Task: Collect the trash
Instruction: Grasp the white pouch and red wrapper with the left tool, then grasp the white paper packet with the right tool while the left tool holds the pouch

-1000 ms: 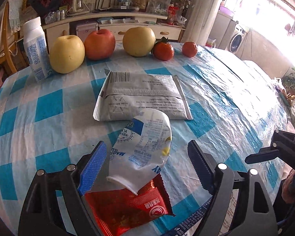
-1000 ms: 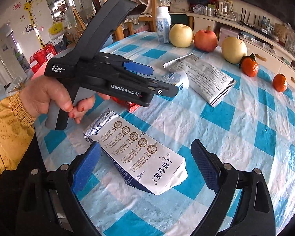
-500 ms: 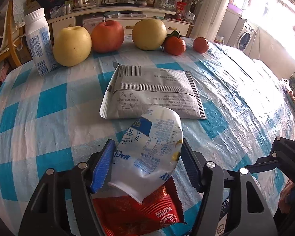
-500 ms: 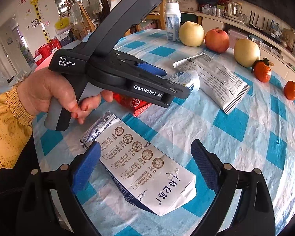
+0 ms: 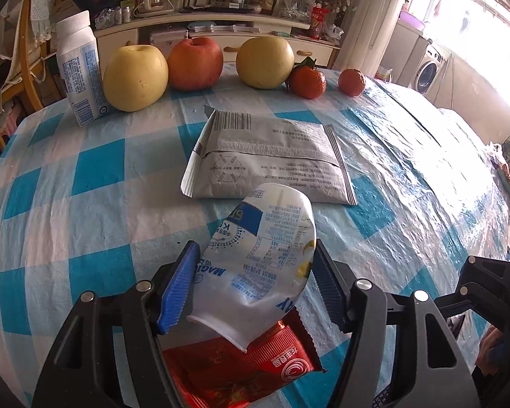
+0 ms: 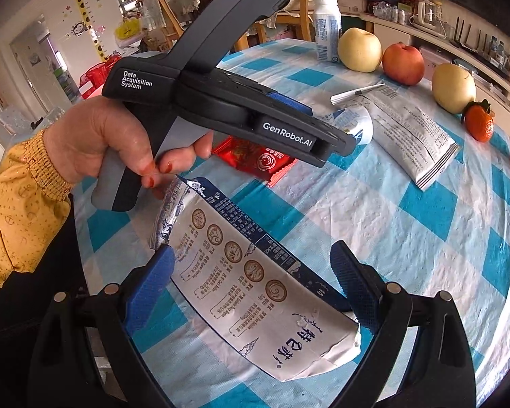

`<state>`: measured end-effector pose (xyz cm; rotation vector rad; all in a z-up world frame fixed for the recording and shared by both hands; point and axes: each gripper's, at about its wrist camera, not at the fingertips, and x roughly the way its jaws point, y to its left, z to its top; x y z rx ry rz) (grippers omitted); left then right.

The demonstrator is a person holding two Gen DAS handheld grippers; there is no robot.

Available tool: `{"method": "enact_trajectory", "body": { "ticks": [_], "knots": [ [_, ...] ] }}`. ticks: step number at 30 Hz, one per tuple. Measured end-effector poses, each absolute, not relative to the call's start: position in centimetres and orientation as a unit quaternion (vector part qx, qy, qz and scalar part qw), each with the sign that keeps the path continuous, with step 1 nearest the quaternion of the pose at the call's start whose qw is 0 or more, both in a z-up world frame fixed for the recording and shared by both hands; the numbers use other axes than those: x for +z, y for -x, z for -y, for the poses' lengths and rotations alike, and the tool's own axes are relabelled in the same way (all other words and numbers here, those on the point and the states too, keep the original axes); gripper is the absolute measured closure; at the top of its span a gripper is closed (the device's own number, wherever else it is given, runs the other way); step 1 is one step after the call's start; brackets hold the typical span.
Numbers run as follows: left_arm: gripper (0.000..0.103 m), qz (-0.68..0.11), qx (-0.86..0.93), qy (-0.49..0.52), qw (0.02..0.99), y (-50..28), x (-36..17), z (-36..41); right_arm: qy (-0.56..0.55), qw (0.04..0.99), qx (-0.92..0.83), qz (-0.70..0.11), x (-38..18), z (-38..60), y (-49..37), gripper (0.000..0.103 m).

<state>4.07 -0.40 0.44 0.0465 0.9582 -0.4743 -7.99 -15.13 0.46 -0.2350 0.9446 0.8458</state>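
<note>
My left gripper (image 5: pixel 253 285) is shut on a crushed white and blue yogurt cup (image 5: pixel 258 258), with both pads pressed on its sides. A red snack wrapper (image 5: pixel 244 370) lies under it on the checked tablecloth. A grey foil packet (image 5: pixel 268 159) lies just beyond. My right gripper (image 6: pixel 251 289) is open, with its fingers on either side of a white carton (image 6: pixel 251 285) with blue print that lies flat on the table. The right wrist view also shows the left gripper body (image 6: pixel 221 102), the cup (image 6: pixel 355 124), the red wrapper (image 6: pixel 255 156) and the grey packet (image 6: pixel 411 136).
Apples, a pear and two oranges (image 5: pixel 307 81) line the far side of the table, with a white bottle (image 5: pixel 80 68) at the far left. A pen (image 6: pixel 357 92) lies by the grey packet. The near table edge (image 6: pixel 95 255) is under my right gripper.
My left gripper's jaws closed from wide open onto the yogurt cup. My right gripper moved forward, so the white carton now lies between its fingers.
</note>
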Motion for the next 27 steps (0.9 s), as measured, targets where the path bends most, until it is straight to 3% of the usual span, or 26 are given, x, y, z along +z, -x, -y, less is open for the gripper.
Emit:
{"method": "enact_trajectory", "body": {
  "ticks": [25, 27],
  "knots": [
    [0.036, -0.408, -0.188, 0.042, 0.893, -0.5, 3.9, -5.8, 0.142, 0.811, 0.375, -0.426, -0.3, 13.7, 7.9, 0.01],
    [0.036, -0.406, -0.182, 0.048, 0.894, -0.2, 4.0, -6.5, 0.153, 0.81, 0.373, -0.426, -0.5, 13.2, 8.0, 0.016]
  ]
}}
